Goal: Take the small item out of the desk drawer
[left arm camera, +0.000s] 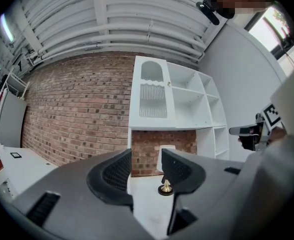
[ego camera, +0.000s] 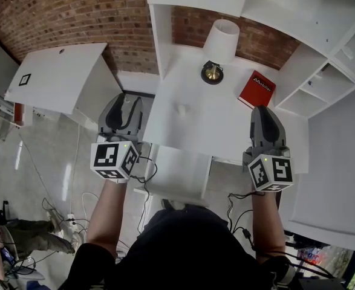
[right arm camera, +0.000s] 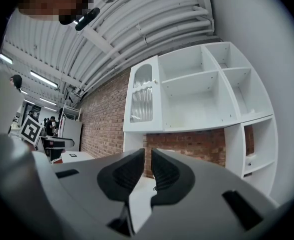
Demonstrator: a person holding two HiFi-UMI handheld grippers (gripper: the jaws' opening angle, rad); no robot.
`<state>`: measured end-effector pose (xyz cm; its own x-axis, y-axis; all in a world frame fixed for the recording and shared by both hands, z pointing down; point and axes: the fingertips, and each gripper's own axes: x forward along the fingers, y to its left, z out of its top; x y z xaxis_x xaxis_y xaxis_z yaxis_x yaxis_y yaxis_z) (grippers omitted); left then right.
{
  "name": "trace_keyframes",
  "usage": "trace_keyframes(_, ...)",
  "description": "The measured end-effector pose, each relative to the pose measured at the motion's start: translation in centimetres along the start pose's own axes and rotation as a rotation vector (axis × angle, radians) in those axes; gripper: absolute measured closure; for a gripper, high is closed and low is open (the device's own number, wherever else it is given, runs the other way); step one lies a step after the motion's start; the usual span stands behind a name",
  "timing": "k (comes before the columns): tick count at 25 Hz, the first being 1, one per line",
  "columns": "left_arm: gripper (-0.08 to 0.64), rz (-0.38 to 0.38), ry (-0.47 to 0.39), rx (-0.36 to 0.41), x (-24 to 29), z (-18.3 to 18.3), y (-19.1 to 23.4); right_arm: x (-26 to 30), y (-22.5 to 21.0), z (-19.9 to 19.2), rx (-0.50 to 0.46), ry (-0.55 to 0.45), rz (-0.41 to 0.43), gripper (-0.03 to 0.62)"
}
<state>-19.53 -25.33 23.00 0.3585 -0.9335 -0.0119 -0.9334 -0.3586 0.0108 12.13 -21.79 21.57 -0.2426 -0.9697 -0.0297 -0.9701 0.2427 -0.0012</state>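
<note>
Drawer (ego camera: 178, 175) juts from the counter (ego camera: 225, 132) front, between both hand-held grippers; no small item shows in it. Left hand-held gripper (ego camera: 124, 103) is spread and empty, right hand-held gripper (ego camera: 267, 110) nearly pressed together and empty. The red book's (ego camera: 256, 89) white lettering is unreadable.

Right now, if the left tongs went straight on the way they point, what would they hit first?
Probably the lamp: it shows in the gap of the open left tongs, just right of centre. Depth is unclear; they might pass it and reach the brick wall behind.
</note>
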Motion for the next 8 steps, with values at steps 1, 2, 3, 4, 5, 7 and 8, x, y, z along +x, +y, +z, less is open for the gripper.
trace_keyframes(1,0.373,-0.001,-0.001,0.000,0.01,0.06,0.00,0.01,0.02,0.02,0.000,0.000,0.000,0.552)
trace_keyframes(2,0.373,-0.003,-0.001,0.001,0.02,0.08,-0.01,0.01,0.04,0.00,0.001,0.000,0.001,0.552)
trace_keyframes(3,0.374,-0.004,-0.001,0.001,0.03,0.07,-0.04,0.02,0.06,-0.04,0.002,0.001,0.001,0.552)
trace_keyframes(4,0.374,-0.005,0.000,0.002,0.04,0.06,-0.07,0.05,0.08,-0.08,0.003,0.002,0.002,0.552)
trace_keyframes(5,0.373,-0.006,0.001,0.001,0.04,0.04,-0.10,0.10,0.10,-0.14,0.003,0.003,0.004,0.552)
trace_keyframes(7,0.373,-0.008,0.003,0.000,0.05,-0.03,-0.20,0.17,0.15,-0.22,0.004,0.004,0.007,0.553)
trace_keyframes(8,0.373,-0.009,0.004,0.000,0.05,-0.07,-0.26,0.21,0.17,-0.27,0.003,0.005,0.009,0.554)
